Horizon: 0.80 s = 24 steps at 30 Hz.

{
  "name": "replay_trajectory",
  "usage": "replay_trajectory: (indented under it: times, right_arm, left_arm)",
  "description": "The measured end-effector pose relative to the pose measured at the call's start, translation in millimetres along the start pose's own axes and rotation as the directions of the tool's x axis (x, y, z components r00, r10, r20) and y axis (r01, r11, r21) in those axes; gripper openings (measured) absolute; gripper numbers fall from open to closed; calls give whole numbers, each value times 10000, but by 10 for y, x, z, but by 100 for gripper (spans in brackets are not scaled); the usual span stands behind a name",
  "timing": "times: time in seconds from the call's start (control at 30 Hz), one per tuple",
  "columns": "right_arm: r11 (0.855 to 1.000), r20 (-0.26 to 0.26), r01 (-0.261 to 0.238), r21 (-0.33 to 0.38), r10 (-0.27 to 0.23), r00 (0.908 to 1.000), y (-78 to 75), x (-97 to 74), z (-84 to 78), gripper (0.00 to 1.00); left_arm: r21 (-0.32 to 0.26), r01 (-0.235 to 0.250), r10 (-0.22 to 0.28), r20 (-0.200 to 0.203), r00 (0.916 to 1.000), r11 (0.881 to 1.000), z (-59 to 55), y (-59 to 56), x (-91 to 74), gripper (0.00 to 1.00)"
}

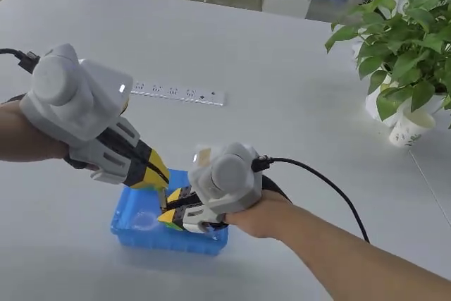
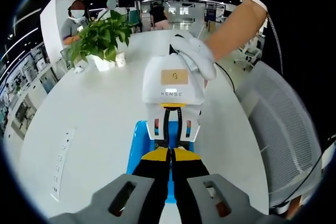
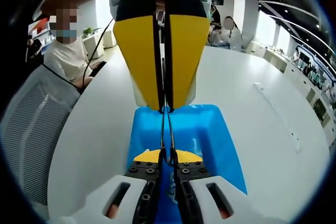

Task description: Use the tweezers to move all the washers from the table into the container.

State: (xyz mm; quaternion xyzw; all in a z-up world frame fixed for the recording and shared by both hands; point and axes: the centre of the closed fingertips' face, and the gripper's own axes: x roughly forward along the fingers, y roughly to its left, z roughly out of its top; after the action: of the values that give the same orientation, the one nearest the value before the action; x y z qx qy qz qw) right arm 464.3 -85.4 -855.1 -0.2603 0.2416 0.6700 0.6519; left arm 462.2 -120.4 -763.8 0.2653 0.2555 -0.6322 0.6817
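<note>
Right gripper view was taken as the reference. The tweezers (image 3: 166,124) were seen running from the right gripper (image 3: 168,157) up into the yellow jaws of the left gripper (image 3: 164,103), directly above the blue container (image 3: 220,145). Both pairs of jaws were clenched on the tweezers, one pair at each end. No washer could be made out on the table (image 1: 282,103). The tweezer tips were hidden between the jaws, so it could not be told whether a washer was carried. In the head view the two grippers were found almost touching over the container.

Three risks were judged:

- If the two grips were pulled out of line, the thin legs could be bent or twisted.
- If one grip were released before the other was secure, the tweezers could be dropped into the container.
- If the squeeze on the legs were relaxed, any washer held could be flung onto the table.
</note>
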Motion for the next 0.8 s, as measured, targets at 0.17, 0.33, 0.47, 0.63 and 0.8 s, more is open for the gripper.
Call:
replay_trajectory:
  times: [0.17,0.33,0.47,0.63,0.8]
  right_arm:
    - [9999,-169,-152,17,153,9997,14,53,-42,9]
    - [9997,-309,-259,41,260,9992,8,90,-90,9]
    - [9995,-439,-327,12,327,9985,-3,110,-129,9]
    - [9992,-518,-393,12,393,9979,4,123,-148,10]
    - [9992,-541,-408,23,408,9977,1,120,-152,10]
  left_arm:
    - [-108,67,-67,-41,10000,9999,-61,6,44,3]
    - [-224,95,-96,-30,9999,9997,-106,15,69,3]
    - [-288,135,-135,-25,9999,9995,-133,24,92,3]
    - [-327,182,-182,-22,9998,9993,-145,27,110,3]
    - [-340,180,-180,3,9998,9993,-142,37,115,3]
